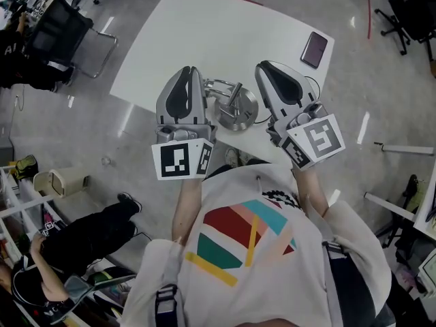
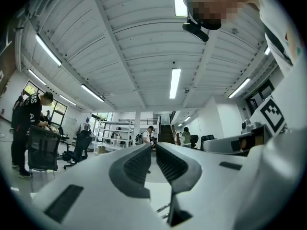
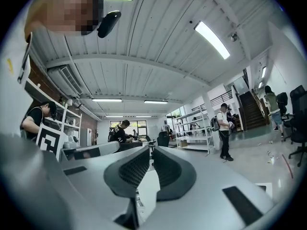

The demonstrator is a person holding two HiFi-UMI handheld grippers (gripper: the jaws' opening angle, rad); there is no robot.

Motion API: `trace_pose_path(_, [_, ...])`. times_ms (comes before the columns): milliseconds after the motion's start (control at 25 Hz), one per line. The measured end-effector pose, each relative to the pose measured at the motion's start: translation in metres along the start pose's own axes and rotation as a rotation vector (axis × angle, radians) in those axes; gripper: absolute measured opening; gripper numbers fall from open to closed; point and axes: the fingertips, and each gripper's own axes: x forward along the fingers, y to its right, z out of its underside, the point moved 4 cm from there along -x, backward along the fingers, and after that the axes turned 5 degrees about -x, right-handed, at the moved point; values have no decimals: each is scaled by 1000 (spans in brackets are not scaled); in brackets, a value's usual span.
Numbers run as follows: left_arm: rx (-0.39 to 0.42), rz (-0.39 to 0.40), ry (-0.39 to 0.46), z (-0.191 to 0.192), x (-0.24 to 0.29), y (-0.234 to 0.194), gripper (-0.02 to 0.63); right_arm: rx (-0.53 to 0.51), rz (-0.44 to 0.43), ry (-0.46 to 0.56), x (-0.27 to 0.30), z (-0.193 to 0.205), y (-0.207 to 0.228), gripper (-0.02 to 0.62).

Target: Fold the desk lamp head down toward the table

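The desk lamp [image 1: 235, 110] stands on the near edge of the white table [image 1: 204, 39]. It has a round metal base and a short metal arm that rises from it; most of the head is hidden behind my left gripper. My left gripper [image 1: 188, 70] is held high to the lamp's left, and my right gripper [image 1: 268, 65] to its right. Neither touches the lamp. In both gripper views the jaws point level across the room. The left gripper's [image 2: 152, 146] and the right gripper's [image 3: 150, 148] jaws each show a narrow gap with nothing in it.
A dark phone [image 1: 314, 48] lies near the table's far right corner. A black office chair [image 1: 65, 33] stands left of the table. A seated person [image 1: 82, 240] and a pale bin [image 1: 61, 181] are on the floor side at lower left.
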Motion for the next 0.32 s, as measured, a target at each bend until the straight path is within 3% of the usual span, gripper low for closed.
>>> trace_pose_path(320, [-16,8,-22,2,0,-4,81,0,-10,-17,3,4,-6,37])
